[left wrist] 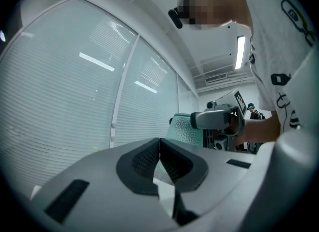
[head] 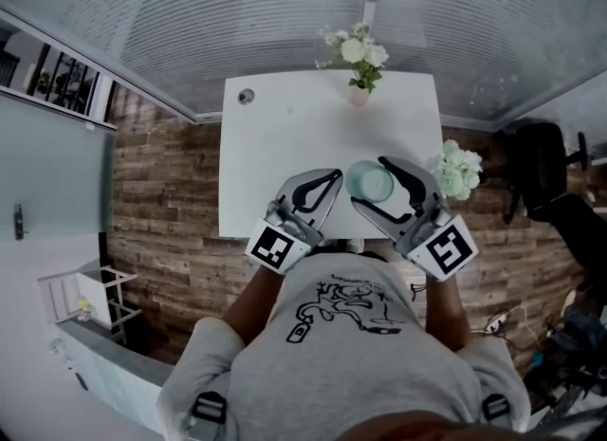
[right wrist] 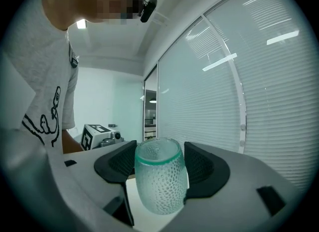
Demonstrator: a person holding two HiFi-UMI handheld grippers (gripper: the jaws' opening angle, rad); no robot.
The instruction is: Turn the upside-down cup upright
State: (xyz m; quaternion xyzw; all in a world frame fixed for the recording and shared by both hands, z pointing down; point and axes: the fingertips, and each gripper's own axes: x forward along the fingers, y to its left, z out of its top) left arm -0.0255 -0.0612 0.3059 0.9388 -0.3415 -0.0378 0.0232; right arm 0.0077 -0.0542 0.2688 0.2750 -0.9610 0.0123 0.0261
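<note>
Cup point(right wrist: 158, 181): rim up on tabletop point(head: 285, 145), apparently clamped by right hand-held gripper point(right wrist: 160, 158) to steady it. Left hand-held gripper point(left wrist: 159, 148): closed, empty, unneeded

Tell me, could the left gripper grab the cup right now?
Probably not yet. The left gripper sits close beside the cup with nothing between them, but its jaws are shut, and the right gripper clasps the cup's sides. It would have to open and find a free spot.

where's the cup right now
In the head view the cup is rim up between the right gripper's jaws, by the near edge of the white table, just right of the left gripper.
</note>
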